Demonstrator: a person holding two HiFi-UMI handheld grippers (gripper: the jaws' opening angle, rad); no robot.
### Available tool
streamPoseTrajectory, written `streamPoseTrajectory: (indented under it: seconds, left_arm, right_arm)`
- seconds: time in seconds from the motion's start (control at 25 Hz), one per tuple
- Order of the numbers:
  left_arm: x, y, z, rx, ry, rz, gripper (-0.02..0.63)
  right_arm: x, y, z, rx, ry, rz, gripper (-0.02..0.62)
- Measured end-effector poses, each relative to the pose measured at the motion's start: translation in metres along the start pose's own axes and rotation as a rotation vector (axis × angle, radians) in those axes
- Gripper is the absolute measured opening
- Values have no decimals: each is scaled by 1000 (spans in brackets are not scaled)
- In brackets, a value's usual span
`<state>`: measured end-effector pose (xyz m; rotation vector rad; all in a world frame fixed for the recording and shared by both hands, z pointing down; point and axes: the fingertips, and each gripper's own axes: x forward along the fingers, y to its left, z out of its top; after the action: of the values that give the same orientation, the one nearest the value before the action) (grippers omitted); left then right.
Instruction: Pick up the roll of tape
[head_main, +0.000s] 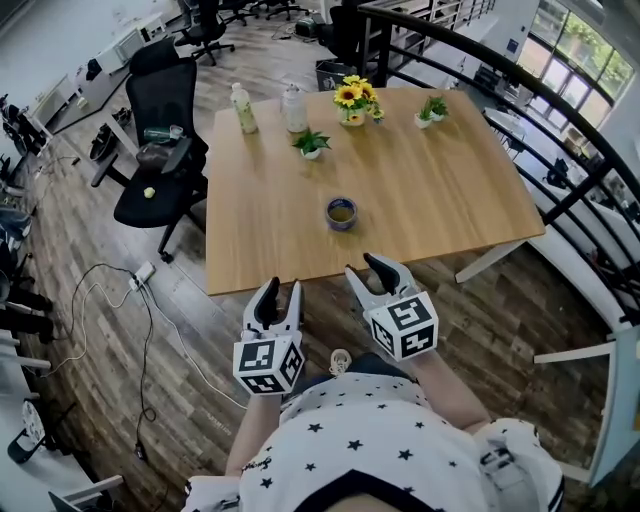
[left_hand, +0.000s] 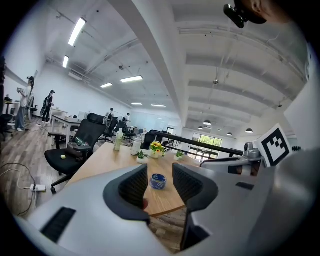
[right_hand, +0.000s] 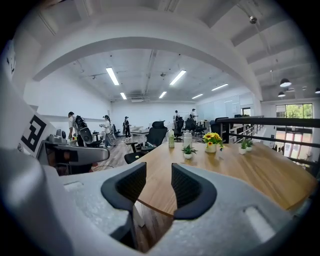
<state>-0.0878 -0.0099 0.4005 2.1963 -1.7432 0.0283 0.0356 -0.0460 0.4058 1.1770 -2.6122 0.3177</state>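
The roll of tape (head_main: 341, 213), blue with a dark hollow centre, lies flat on the wooden table (head_main: 440, 200), a little in from its near edge. In the left gripper view the tape (left_hand: 158, 181) shows far off, framed by the gap between the jaws. My left gripper (head_main: 281, 292) hovers off the table's near edge, open and empty. My right gripper (head_main: 366, 268) is beside it, just over the edge, also open and empty. In the right gripper view, the right gripper (right_hand: 158, 182) faces the table's left part and the tape is out of sight.
At the table's far side stand two bottles (head_main: 244, 108), a sunflower vase (head_main: 352, 100) and small potted plants (head_main: 311, 143). A black office chair (head_main: 160, 140) stands left of the table. A railing (head_main: 560, 130) runs along the right, and a cable with a power strip (head_main: 143, 275) lies on the floor.
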Motion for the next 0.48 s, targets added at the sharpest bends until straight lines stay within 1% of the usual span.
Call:
streamPoseTrajectory:
  seconds: [0.28,0.48]
  left_arm:
    - [37,1,8,6,-5,11,150]
    - [55,5,12,7,-4,19,150]
  right_arm:
    - [25,-31,10,-13,5,11,141]
    - [41,-44,13,-18,17,19,141]
